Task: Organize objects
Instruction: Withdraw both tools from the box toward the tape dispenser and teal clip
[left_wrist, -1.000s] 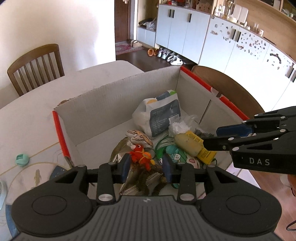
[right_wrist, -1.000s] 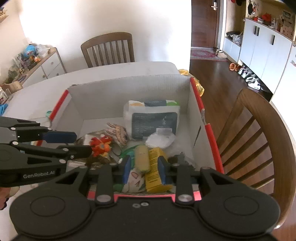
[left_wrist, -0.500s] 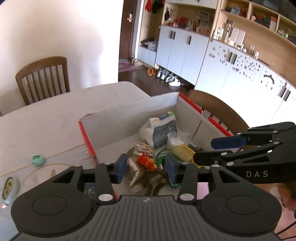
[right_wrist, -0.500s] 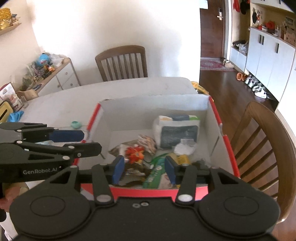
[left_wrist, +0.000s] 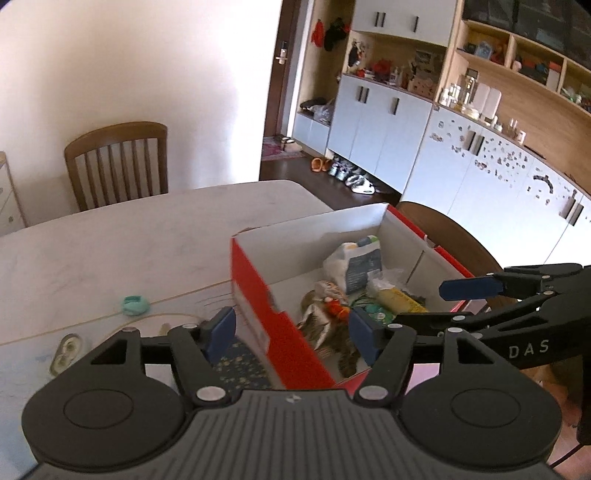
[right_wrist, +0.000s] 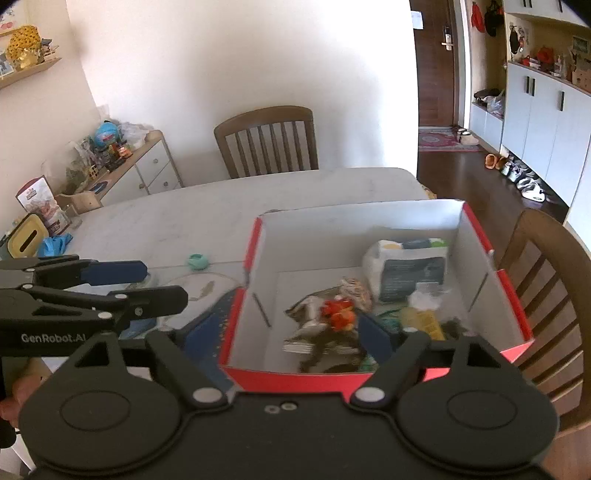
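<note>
The left gripper (left_wrist: 293, 330) and the right gripper (right_wrist: 286, 338) both hang above the near end of the red-and-white cardboard box (right_wrist: 476, 236), their blue-padded jaws spreading and gripping nothing. Inside the box lie a small orange plush toy (right_wrist: 338, 312), a yellow tube (left_wrist: 400, 301) and a white pouch with a dark label (right_wrist: 410, 269), all loose on the floor of it. Left of the box on the pale marble table (left_wrist: 122, 240) sits a small round mint-green object (left_wrist: 135, 305). Beyond stands a brown slatted wooden chair (right_wrist: 267, 140). Only the right wrist view shows the low white sideboard (right_wrist: 147, 166); only the left shows the open wooden shelves (left_wrist: 517, 55).
</note>
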